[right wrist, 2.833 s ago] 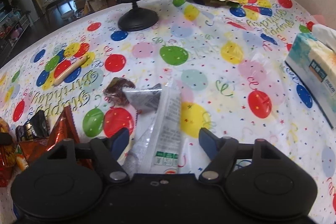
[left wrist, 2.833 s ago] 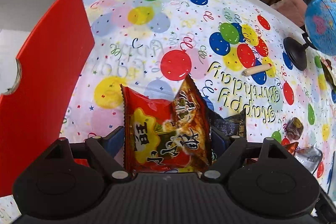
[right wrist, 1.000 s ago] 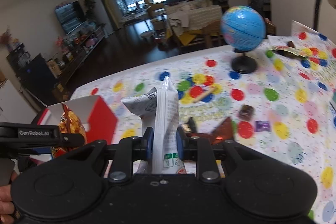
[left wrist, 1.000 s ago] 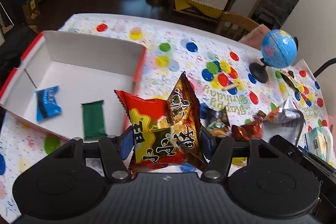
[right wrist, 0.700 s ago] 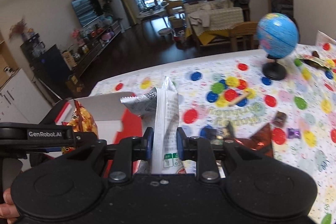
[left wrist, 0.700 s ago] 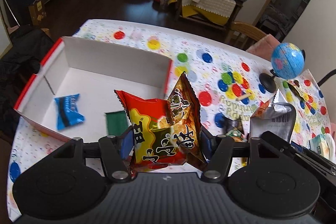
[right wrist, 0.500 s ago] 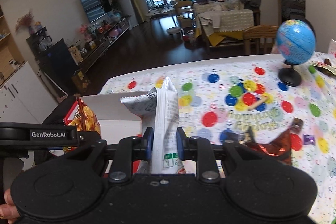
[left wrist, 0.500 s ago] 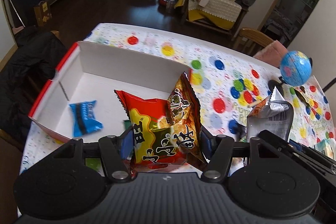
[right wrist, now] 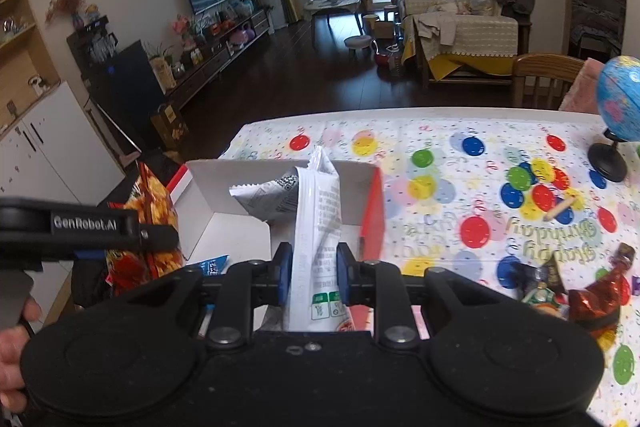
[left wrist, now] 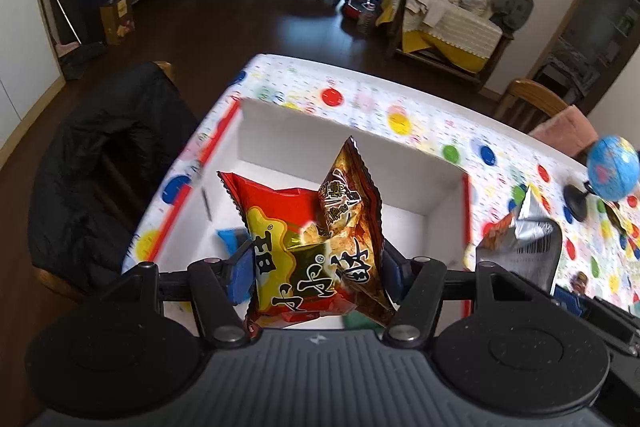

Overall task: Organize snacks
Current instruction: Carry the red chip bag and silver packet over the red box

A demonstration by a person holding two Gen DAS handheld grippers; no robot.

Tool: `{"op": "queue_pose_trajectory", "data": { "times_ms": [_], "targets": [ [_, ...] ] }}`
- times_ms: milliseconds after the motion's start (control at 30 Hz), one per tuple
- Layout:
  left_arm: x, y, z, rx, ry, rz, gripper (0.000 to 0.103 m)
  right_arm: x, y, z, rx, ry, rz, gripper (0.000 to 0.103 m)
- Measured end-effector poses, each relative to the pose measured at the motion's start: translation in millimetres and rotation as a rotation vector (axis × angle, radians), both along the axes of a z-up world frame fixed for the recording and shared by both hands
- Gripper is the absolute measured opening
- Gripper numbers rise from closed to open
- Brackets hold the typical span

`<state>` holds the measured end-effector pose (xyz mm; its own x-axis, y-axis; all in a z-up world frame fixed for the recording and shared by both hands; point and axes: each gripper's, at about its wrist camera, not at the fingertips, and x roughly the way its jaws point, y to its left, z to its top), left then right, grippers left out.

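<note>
My left gripper (left wrist: 316, 275) is shut on a red and a brown snack bag (left wrist: 312, 243), held together above the white cardboard box with red outer sides (left wrist: 400, 163). A blue packet (left wrist: 232, 237) lies in the box, mostly hidden behind the bags. My right gripper (right wrist: 312, 277) is shut on a white and silver snack packet (right wrist: 316, 227), held over the box's right wall (right wrist: 370, 207). That packet also shows in the left wrist view (left wrist: 528, 239). The left gripper with its bags shows in the right wrist view (right wrist: 148, 219).
A balloon-print tablecloth (right wrist: 440, 163) covers the table. Several loose snacks (right wrist: 568, 291) lie at the right. A blue globe on a black stand (right wrist: 618, 107) stands at the far right. A chair with a dark jacket (left wrist: 104, 163) stands left of the table.
Both grippers have moved left with their snacks, from over the tablecloth to over the box. The box now lies under the left gripper's bags. Both stay shut.
</note>
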<state>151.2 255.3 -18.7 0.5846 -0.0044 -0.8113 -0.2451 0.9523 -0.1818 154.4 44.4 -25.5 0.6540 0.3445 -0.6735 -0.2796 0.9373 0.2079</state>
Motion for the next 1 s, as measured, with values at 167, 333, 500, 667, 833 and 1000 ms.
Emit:
{"op": "queue_pose_trajectory", "data": {
  "times_ms": [167,333,500,667,833,1000],
  "targets": [
    [20.5,20.6,-6.4,0.009,0.004,-0.003,0.062,12.0,23.4,-8.6,-0.016,0.017,0.011,0.021],
    [43.6,33.1,-16.5,0.008,0.013,-0.026,0.062,21.6,42.6,-20.2,-0.053,0.029,0.029,0.021],
    [67.3,31.1,-32.2,0.047,0.016,-0.068,0.062,31.7,59.3,-32.6,-0.099,0.041,0.052,0.021],
    [91.9,22.1,-52.1,0.046,0.057,-0.116,0.062,43.0,69.7,-51.1,-0.128,0.078,0.086,0.021],
    [107.3,10.8,-74.2,0.079,0.092,-0.162,0.062,45.2,77.8,-65.4,-0.154,0.114,0.112,0.021],
    [118.7,4.5,-92.4,0.082,0.147,-0.192,0.063,45.7,81.4,-77.0,-0.176,0.155,0.118,0.022]
  ]
}}
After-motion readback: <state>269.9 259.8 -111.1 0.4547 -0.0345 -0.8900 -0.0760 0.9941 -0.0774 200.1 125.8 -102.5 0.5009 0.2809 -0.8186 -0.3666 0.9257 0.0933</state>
